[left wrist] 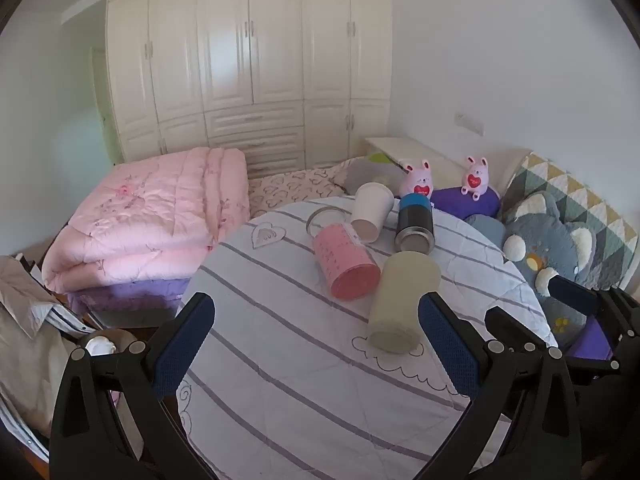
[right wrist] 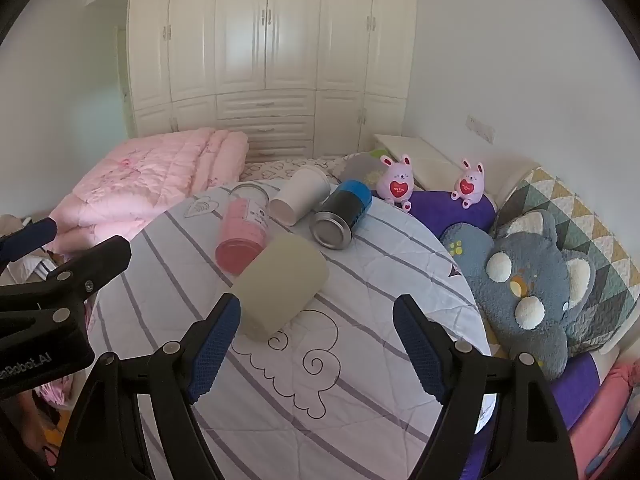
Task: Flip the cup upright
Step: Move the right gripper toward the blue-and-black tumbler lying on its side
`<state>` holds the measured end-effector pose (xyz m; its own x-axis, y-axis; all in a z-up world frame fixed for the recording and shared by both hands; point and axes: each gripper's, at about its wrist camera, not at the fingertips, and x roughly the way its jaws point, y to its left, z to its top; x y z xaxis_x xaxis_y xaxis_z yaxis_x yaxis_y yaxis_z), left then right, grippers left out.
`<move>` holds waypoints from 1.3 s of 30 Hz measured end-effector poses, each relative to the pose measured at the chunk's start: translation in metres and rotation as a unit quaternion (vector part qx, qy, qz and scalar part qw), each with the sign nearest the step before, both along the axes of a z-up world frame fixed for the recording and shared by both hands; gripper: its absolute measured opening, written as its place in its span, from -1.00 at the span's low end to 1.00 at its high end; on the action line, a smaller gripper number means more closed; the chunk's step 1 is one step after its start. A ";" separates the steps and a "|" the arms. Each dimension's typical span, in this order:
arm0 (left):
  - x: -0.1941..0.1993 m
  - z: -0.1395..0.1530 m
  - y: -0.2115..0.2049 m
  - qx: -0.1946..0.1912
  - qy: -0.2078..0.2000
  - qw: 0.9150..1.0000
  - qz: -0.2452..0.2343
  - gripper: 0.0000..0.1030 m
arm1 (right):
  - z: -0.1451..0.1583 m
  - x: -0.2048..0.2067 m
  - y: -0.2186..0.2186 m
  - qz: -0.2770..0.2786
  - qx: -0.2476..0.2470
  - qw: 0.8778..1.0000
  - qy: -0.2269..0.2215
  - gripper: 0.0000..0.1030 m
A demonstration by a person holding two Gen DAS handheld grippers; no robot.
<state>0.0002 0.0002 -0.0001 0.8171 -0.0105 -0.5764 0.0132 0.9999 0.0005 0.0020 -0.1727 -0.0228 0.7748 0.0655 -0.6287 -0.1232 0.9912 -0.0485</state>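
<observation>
Several cups lie on their sides on a round table with a striped cloth [left wrist: 280, 360] [right wrist: 360, 360]. A beige cup [left wrist: 402, 300] [right wrist: 282, 290] lies nearest. Behind it lie a pink cup [left wrist: 346, 264] [right wrist: 244, 232], a white paper cup [left wrist: 371, 212] [right wrist: 300, 196] and a dark cup with a blue band [left wrist: 416, 220] [right wrist: 344, 214]. My left gripper [left wrist: 316, 344] is open and empty, its right finger beside the beige cup. My right gripper [right wrist: 318, 348] is open and empty, just in front of the beige cup.
A folded pink quilt [left wrist: 148, 216] [right wrist: 156, 184] lies on the bed to the left. Two pink plush rabbits [left wrist: 418, 184] [right wrist: 396, 184], a purple cushion [right wrist: 448, 208] and a grey plush pillow [left wrist: 556, 248] [right wrist: 528, 284] sit to the right. White wardrobes [left wrist: 248, 60] stand behind.
</observation>
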 end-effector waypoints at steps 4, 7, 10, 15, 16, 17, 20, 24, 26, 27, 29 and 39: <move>-0.001 0.001 -0.002 0.004 -0.002 1.000 -0.004 1.00 | 0.000 -0.001 0.000 0.000 -0.002 1.000 -0.002 0.56; 0.001 -0.001 0.003 0.000 -0.001 1.000 -0.003 1.00 | 0.001 -0.002 0.000 0.000 -0.001 1.000 0.000 0.55; 0.000 0.000 -0.001 0.003 0.002 1.000 0.001 1.00 | 0.000 -0.001 0.001 -0.001 0.000 1.000 0.001 0.56; 0.000 -0.001 -0.001 0.004 0.002 1.000 0.001 1.00 | -0.004 -0.001 -0.004 -0.001 0.004 1.000 -0.005 0.55; 0.000 -0.001 -0.001 0.003 0.003 1.000 0.001 1.00 | 0.003 -0.001 -0.002 -0.001 0.003 1.000 -0.005 0.55; 0.001 -0.003 0.001 0.000 0.004 1.000 0.001 1.00 | 0.002 -0.001 -0.002 -0.001 0.003 1.000 -0.005 0.55; 0.001 -0.004 0.002 0.001 0.005 1.000 0.001 1.00 | 0.004 0.000 -0.002 -0.002 0.004 1.000 -0.004 0.55; 0.003 -0.003 0.003 0.001 0.005 1.000 0.001 1.00 | 0.002 0.000 -0.006 -0.002 0.005 1.000 -0.005 0.55; 0.003 -0.003 0.003 0.002 0.005 1.000 0.002 1.00 | 0.002 0.000 -0.005 -0.002 0.006 1.000 -0.005 0.55; 0.004 -0.003 0.003 0.002 0.005 1.000 0.002 1.00 | 0.002 0.001 -0.005 -0.002 0.006 1.000 -0.005 0.56; 0.004 -0.003 0.003 0.001 0.006 1.000 0.002 1.00 | 0.001 0.003 -0.005 -0.001 0.006 1.000 -0.004 0.55; 0.014 -0.004 0.013 -0.004 0.009 1.000 0.006 1.00 | -0.003 0.014 -0.004 -0.004 0.008 1.000 -0.001 0.55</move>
